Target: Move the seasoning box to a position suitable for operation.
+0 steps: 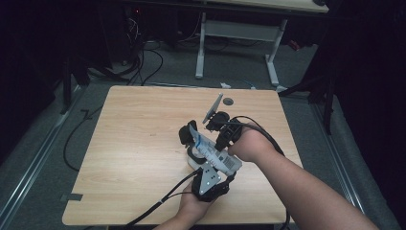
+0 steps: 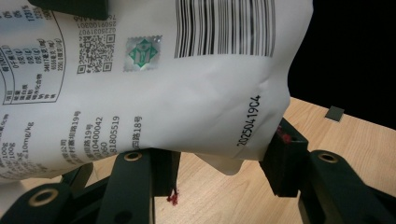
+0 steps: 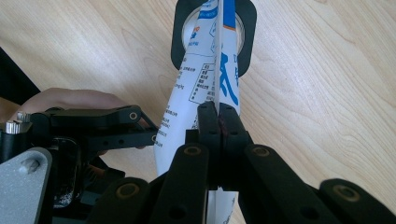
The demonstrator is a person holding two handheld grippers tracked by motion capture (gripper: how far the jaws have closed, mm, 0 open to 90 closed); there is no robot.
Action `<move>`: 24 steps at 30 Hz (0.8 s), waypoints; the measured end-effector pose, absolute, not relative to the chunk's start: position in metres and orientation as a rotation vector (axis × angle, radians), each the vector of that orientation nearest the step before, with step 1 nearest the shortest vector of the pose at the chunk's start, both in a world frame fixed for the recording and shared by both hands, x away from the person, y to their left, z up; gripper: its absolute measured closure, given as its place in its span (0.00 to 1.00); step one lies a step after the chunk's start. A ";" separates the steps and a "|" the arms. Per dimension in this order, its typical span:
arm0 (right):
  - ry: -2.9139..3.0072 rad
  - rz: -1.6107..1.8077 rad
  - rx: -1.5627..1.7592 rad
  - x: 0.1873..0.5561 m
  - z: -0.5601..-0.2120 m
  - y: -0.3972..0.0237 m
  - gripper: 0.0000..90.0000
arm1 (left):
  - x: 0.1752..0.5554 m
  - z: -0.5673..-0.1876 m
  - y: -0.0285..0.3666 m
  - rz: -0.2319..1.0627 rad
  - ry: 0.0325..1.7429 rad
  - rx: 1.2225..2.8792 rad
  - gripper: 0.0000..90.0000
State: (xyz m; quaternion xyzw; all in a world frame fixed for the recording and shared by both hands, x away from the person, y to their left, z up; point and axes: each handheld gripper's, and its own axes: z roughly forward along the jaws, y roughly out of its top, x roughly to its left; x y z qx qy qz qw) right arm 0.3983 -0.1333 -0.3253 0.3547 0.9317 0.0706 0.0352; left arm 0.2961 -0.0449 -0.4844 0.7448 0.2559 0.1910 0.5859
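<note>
Both hand-held grippers [image 3: 218, 122] [image 2: 219, 161] clamped on white pouch [image 2: 187, 98].

pouch [image 2: 187, 93]: glossy white plastic film | table [image 1: 134, 143]: matt pale wood grain

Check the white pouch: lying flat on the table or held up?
Held up: the white pouch hangs between both grippers, right gripper pinching its edge, left gripper gripping its body.

A white pouch [image 2: 177, 98] carries black printed text, a black barcode, a green seal and blue lettering. The grippers' jaws are black. The table [image 1: 139, 158] is pale wood with a fine grain.
</note>
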 end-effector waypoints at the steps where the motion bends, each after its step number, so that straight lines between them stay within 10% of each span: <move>1: 2.863 0.216 1.092 0.398 -0.325 -0.133 1.00 | 0.296 -0.485 -0.045 0.447 0.597 1.736 0.59; 24: 2.868 0.209 1.104 0.399 -0.327 -0.134 1.00 | 0.296 -0.485 -0.046 0.441 0.594 1.737 0.60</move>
